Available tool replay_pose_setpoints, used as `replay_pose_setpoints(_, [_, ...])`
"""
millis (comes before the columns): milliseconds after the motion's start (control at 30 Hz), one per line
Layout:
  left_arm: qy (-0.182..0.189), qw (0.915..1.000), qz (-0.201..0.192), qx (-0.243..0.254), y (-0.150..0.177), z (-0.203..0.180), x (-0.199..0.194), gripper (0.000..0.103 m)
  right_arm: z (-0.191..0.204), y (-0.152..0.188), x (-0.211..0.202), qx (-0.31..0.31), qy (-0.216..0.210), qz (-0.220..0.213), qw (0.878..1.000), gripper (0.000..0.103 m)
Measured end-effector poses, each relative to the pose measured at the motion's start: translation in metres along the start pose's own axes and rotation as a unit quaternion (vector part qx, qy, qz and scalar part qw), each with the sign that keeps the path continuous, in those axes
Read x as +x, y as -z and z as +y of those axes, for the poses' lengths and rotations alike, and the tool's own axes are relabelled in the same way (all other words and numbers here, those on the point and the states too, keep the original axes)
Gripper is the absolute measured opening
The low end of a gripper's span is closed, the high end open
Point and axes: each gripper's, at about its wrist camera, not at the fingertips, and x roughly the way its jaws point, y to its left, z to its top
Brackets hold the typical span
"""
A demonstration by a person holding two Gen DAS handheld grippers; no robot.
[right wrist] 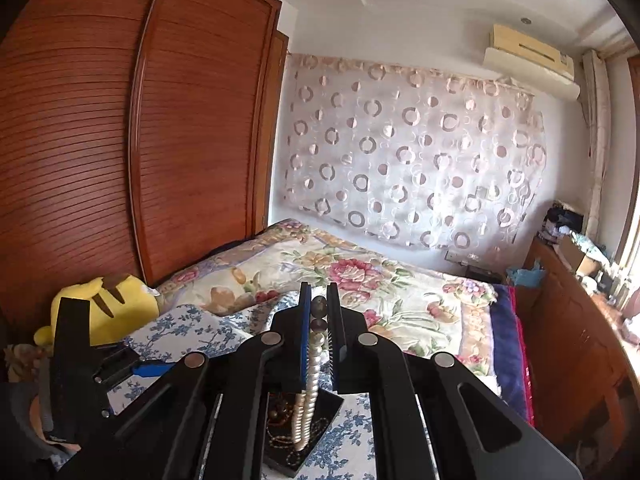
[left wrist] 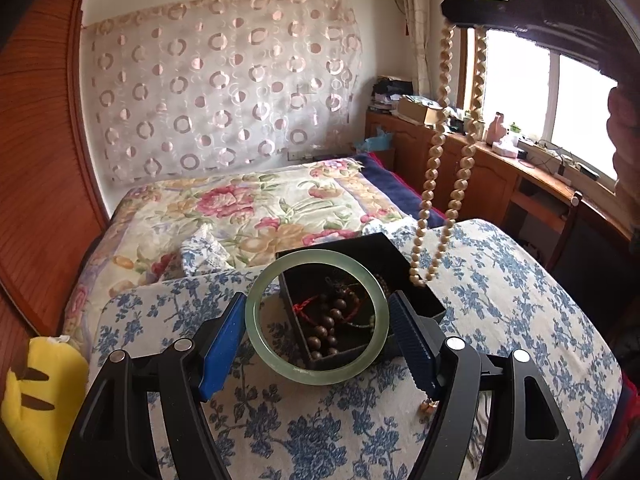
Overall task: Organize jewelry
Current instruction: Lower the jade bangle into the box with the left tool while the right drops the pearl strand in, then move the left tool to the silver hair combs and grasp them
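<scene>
My left gripper (left wrist: 318, 316) is shut on a pale green jade bangle (left wrist: 256, 332), held upright just in front of an open black jewelry box (left wrist: 360, 248) on the blue floral cloth. The box holds dark wooden beads (left wrist: 330, 322) with a red cord. My right gripper (right wrist: 319, 312) is shut on a cream bead necklace (right wrist: 306, 416), held high; its loop hangs down above the box (right wrist: 320, 424). The left wrist view shows that gripper (left wrist: 464, 16) at top right, with the necklace (left wrist: 436, 152) dangling to the box's right rim.
The blue floral cloth (left wrist: 500, 300) covers the near surface. A floral bedspread (left wrist: 248, 208) lies behind it. A yellow plush toy (left wrist: 36, 396) sits at the left. A wooden wardrobe (right wrist: 120, 140) stands left, a cluttered wooden counter (left wrist: 500, 160) under the window right.
</scene>
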Motion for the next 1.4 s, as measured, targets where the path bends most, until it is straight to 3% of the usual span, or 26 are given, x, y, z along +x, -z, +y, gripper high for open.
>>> replay_pose_setpoints(300, [0.005, 0.9999, 0.011, 0.004, -0.008, 0.000, 0.021, 0.069, 0.001, 0.035, 0.036, -0.003, -0.024, 0.041, 0.999, 0.009])
replay_pose_setpoints(633, [0.001, 0.9996, 0.026, 0.005, -0.016, 0.006, 0.046, 0.069, -0.003, 0.107, 0.083, 0.024, -0.066, 0.121, 0.990, 0.009])
replay_pose_setpoints(900, [0.005, 0.9993, 0.036, 0.009, -0.020, 0.005, 0.058, 0.069, -0.012, 0.124, 0.094, 0.048, -0.089, 0.131, 0.986, 0.010])
replay_pose_setpoints(1000, [0.008, 0.9992, 0.038, 0.011, -0.021, 0.002, 0.061, 0.069, -0.021, 0.125, 0.091, 0.057, -0.087, 0.128, 0.986, 0.022])
replay_pose_setpoints(1400, [0.019, 0.9981, 0.052, 0.026, -0.024, -0.010, 0.080, 0.069, -0.042, 0.157, 0.077, 0.074, -0.046, 0.141, 0.986, 0.022])
